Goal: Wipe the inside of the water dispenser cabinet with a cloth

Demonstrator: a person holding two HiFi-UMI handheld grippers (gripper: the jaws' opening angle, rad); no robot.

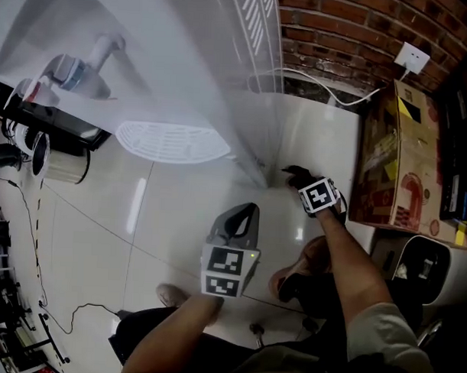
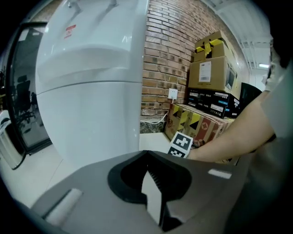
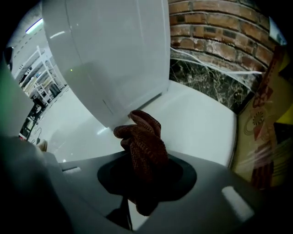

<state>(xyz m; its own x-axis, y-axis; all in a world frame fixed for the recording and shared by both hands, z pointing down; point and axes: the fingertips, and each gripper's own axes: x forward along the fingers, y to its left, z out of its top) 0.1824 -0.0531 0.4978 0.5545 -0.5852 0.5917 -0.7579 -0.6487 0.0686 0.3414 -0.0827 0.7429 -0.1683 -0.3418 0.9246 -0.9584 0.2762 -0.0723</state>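
Two grippers are held low at the foot of the dispenser (image 1: 184,65). The right gripper (image 1: 293,176) is clenched on the cloth (image 3: 144,151), a reddish-brown wad that is bunched between its jaws and sticks out past them. It is pointed steeply at the floor (image 3: 197,119), just beside the dispenser's lower corner. The left gripper (image 1: 246,213) is closed with nothing in it and is held a little behind, apart from the white body.

No open cabinet is shown in any view. Only smooth outer panels and a seam are seen, so the door is judged not yet opened and the wiping not begun.

Several things could go wrong. Much of the cloth stands loose beyond the jaws, and it could be dragged out if it is snagged on a door edge or pressed hard against an inner wall. If the door is to be pulled by the empty gripper, its jaws would first have to be parted, and a slip on the glossy panel is likely. The cable (image 1: 328,92) running along the wall (image 1: 338,25) could be caught by a wide swing.

Room is limited on the right by the box (image 1: 388,149), which stands near the right arm, and behind by the brick wall. Open floor is left in front and to the left of the dispenser, where the grippers can be drawn back freely.
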